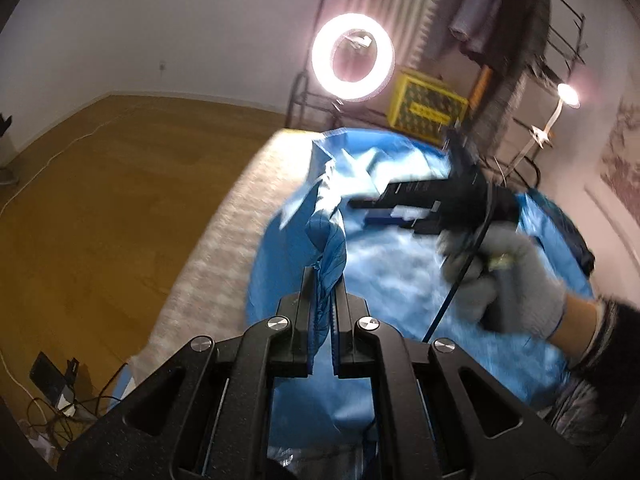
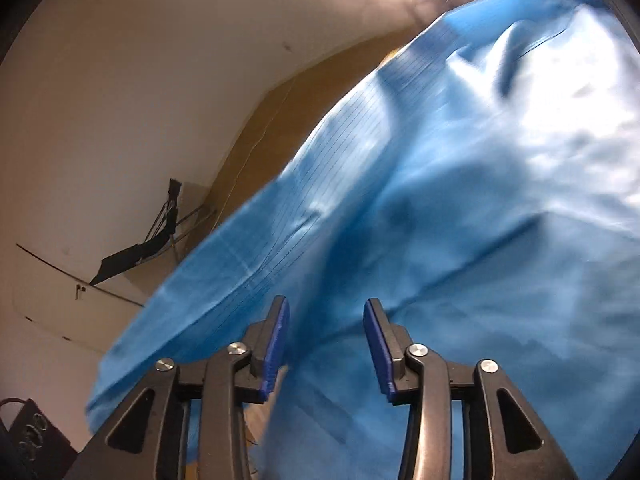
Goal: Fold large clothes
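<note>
Fingers [image 1: 338, 292] of the left gripper [image 1: 323, 304] pinch a bunched hem of the thin, limp blue garment [image 1: 400, 280] on the bed [image 1: 224, 240], while the right gripper [image 2: 326, 344] hovers spread, empty, best gripping another edge.

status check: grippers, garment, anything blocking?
Left hand-held gripper shut on blue garment fold. Right hand-held gripper open, nothing pinched. Nothing blocking on the bed.

Left wrist cam looks down past its fingers, room behind. Right wrist cam sits closer. Both share the blue garment [image 1: 400, 280] [image 2: 460, 200].
</note>
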